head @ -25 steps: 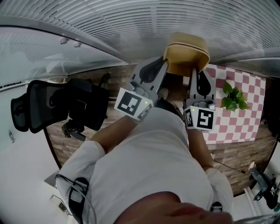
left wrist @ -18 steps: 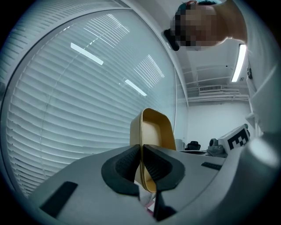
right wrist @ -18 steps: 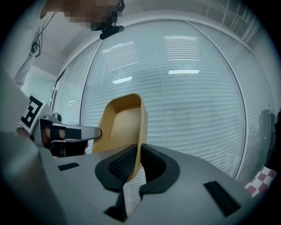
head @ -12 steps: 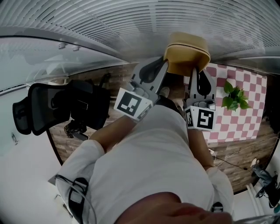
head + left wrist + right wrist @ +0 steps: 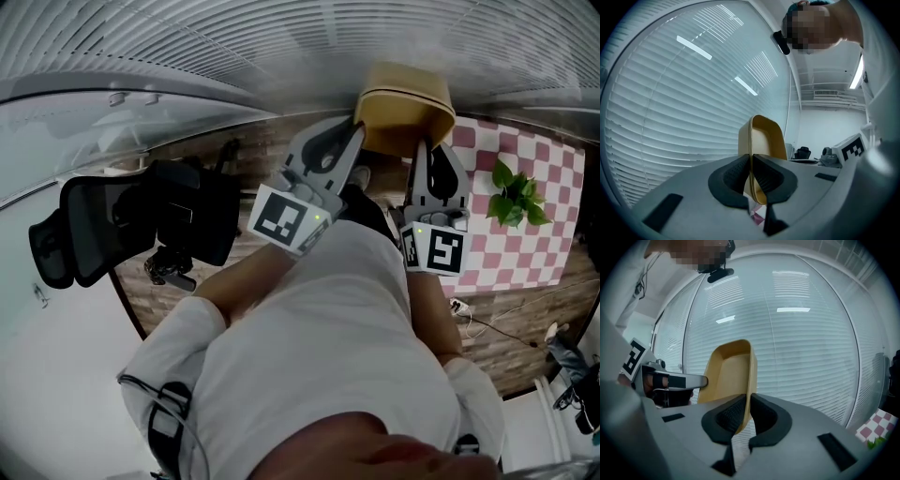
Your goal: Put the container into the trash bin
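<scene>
Container (image 5: 403, 112) is hanging at upper centre of the head view, left gripper (image 5: 751, 174) and right gripper (image 5: 746, 414) each pinching an opposite rim, jaws narrow. Moving both evenly is likely guarding thin rims against slipping.

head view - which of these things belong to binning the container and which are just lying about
In the job: tan container, gripped at its rim by the left tongs and the right tongs.

Just lying about: black office chair, potted plant, checked cloth.
</scene>
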Motion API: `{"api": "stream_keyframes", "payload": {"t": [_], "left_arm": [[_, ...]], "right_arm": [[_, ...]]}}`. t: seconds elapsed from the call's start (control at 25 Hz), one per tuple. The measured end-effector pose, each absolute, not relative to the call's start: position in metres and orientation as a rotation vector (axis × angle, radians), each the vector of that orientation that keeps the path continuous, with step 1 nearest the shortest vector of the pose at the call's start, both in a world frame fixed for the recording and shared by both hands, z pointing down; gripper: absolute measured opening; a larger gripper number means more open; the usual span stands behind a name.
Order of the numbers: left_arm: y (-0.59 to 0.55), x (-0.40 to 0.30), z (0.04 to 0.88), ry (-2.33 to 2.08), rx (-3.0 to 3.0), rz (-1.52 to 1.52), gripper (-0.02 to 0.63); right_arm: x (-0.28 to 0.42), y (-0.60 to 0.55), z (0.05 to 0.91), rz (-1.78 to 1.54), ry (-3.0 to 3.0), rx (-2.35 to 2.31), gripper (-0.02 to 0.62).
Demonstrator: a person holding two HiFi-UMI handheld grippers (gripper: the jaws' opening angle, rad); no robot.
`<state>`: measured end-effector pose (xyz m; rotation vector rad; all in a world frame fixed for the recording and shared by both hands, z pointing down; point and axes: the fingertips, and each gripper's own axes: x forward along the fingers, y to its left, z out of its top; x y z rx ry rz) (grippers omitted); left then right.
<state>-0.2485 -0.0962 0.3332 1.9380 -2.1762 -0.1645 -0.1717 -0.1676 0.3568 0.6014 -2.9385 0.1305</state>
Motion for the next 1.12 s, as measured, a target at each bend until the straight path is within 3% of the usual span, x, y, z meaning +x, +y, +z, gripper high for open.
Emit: {"api": "stream_keyframes", "payload": {"t": [1.04, 1.08, 1.12], "left_arm": [[-0.088, -0.241, 0.432, -2.028, 1.874, -0.122, 0.054], [-0.088, -0.242, 0.431, -2.039, 1.875, -0.13, 0.058], [-0.088, -0.244, 0.43, -2.05, 1.871, -0.133, 0.084]], "right_arm": [[-0.16, -0.154, 0.458, 0.202, -2.806, 0.618, 0.05], [-0.159, -0.155, 0.458, 0.208, -2.81, 0.627, 0.086], [-0.157, -0.156, 0.459, 0.221, -2.812, 0.637, 0.17]]}}
